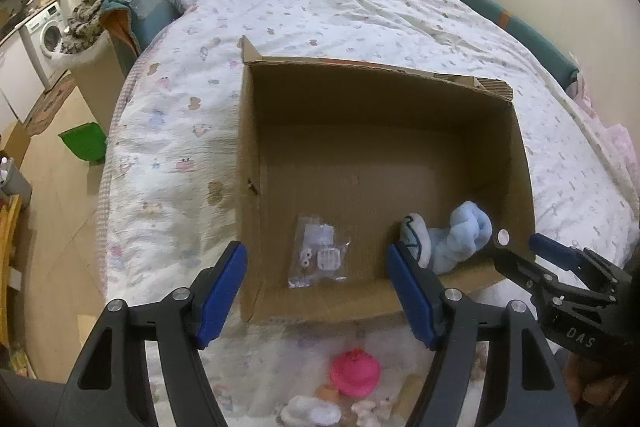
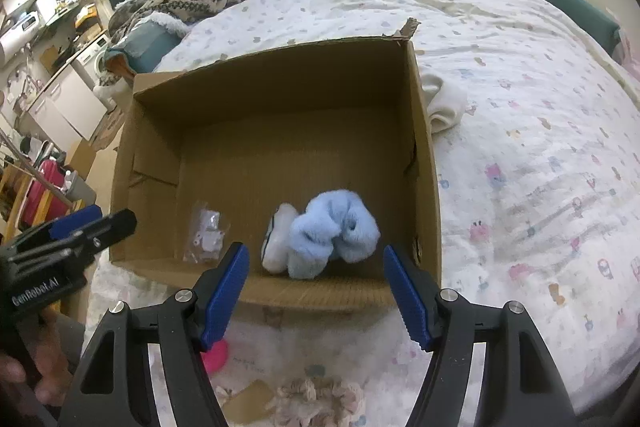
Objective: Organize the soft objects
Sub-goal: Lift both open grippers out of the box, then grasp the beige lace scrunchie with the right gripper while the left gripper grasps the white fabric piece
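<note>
While hovering at the cardboard box [image 2: 276, 131] near wall, both hand-held grippers spread, empty (blue plush [image 2: 334, 231] inside, pink toy [image 1: 355, 373] outside, likely next).

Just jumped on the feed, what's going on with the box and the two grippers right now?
Both grippers are open and empty, hovering at the near edge of the cardboard box on the bed. Inside it lie a fluffy blue soft item and a clear plastic packet. The left gripper faces the packet; the right gripper faces the blue item. A pink item and other soft pieces wait on the bed in front of the box.
</note>
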Tool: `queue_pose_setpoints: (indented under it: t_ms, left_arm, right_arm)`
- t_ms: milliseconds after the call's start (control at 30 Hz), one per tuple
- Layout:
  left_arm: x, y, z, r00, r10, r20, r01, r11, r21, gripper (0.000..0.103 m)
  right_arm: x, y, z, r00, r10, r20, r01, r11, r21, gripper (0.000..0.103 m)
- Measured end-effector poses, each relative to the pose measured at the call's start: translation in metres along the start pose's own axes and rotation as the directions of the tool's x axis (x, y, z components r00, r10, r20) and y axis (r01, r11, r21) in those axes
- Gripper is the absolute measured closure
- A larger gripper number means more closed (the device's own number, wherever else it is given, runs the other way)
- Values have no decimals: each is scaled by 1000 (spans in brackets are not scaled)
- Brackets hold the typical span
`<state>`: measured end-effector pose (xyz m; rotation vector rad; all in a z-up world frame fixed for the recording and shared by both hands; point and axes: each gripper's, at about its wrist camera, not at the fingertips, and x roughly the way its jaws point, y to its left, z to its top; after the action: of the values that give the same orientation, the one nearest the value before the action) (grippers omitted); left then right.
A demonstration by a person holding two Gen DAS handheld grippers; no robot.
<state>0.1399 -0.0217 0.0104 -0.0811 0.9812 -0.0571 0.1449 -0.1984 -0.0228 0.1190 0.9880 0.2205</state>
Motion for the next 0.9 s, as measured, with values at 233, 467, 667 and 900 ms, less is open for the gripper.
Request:
queue_pose_setpoints:
  t_ms: [233,467,667,900]
  left_arm:
    - [-18,10,-17,1000,15,-4,-15,1000,0,33]
    - [-32,20,-35,1000,19,-21,-19,1000,-18,33]
    - [-43,29,-48,999,23,-36,-24,999,-49,33]
    - [-42,45,-58,997,40,-59,-47,992,-121,33]
  right_arm:
    - [-13,3,-16,1000,8,-13,-8,1000,-7,30]
    - [-20,-7,-29,999,39,-33,-37,997,71,16]
    - [-19,-14,-40,995,55,-83,-44,991,126,13]
    - [17,-30,-63,958,-41,-285,93,981,170,11]
